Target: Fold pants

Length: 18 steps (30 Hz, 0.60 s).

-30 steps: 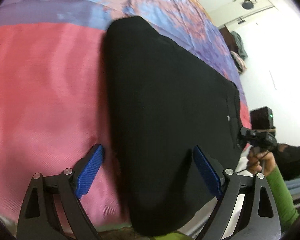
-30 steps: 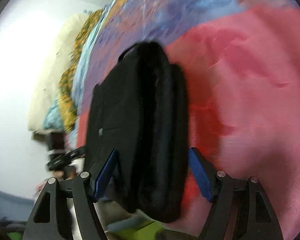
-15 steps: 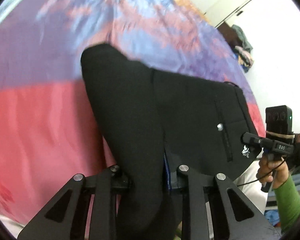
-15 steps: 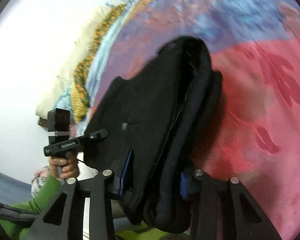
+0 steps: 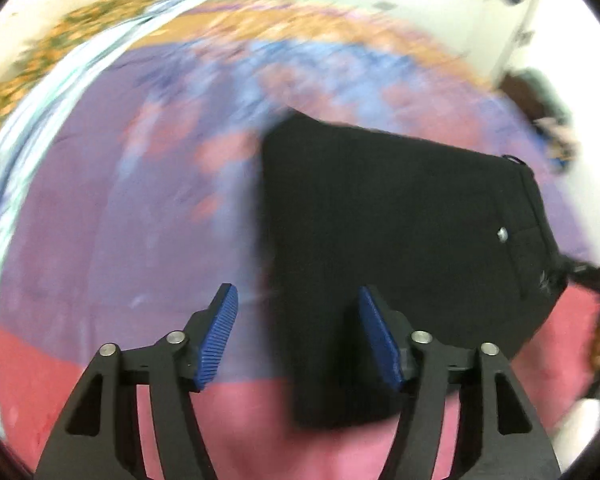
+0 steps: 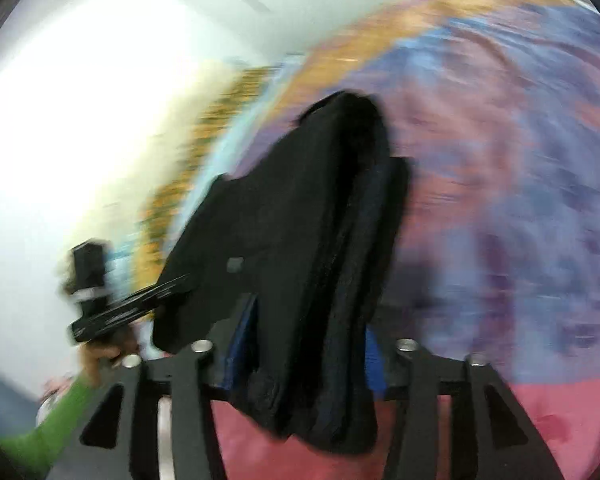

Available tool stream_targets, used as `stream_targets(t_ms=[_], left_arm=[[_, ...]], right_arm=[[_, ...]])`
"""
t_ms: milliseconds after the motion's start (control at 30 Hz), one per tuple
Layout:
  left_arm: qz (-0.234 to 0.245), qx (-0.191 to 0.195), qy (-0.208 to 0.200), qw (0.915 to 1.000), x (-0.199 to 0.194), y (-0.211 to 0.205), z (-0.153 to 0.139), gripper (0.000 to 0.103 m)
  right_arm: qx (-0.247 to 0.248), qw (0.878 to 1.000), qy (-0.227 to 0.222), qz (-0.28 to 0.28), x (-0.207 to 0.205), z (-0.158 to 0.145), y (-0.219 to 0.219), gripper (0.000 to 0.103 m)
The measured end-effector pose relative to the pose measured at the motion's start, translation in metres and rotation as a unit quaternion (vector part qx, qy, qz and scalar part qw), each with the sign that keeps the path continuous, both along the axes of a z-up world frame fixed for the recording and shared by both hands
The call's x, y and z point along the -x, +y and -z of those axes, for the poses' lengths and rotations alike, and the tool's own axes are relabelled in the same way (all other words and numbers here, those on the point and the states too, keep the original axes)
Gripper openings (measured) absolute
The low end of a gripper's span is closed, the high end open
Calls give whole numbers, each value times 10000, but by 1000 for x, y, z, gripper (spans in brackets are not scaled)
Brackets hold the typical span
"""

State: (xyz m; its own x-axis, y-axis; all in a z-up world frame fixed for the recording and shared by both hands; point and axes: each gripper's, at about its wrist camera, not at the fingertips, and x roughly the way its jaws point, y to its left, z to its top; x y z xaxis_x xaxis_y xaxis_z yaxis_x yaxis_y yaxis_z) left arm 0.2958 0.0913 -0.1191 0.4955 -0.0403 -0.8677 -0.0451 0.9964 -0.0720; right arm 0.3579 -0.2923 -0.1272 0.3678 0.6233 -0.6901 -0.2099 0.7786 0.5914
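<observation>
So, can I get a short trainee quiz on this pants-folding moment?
1. True or false: the left gripper is clamped on the pants.
2. Which one has fabric bunched between its fingers? A: the left gripper. B: the right gripper.
3. What colour is the sleeve in the right wrist view?

Key
1. False. Its pads stand apart and only the pants' edge lies between them. Its jaws have just been opening.
2. B. The pants fill the gap. Its jaws have also just been opening a little.
3. Green.
</observation>
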Motion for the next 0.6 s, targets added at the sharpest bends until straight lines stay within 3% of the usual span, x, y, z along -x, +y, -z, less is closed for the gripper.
stream_targets(t_ms=[67,133,200,367,433,533,600], left_arm=[[-121,-165,64,9998,25,9,20,64],[-193,-273,-27,9994,53,11,27,65],[-258,-320,-173,9990,84,6,29,79],[-383,-300,-447,9978,144,-29,20,91],[-475,-299,-492,9972,160,-41,13,94],[-492,-162,-556,9971,178,-56,-3,96],[-424,-286,-605,9969,192,-65,-14,97]], right_arm=[[763,9962,179,391,12,21,-27,51],[1074,9929,65,510,35,24,-45,51],[1372,9891,-77,522,63,21,-52,52],[1651,9844,-429,429,118,8,-30,95],[1734,9828,-511,387,139,3,-14,103],[1927,9788,-561,397,167,-4,17,103],[2027,9761,-641,458,189,-8,34,103]])
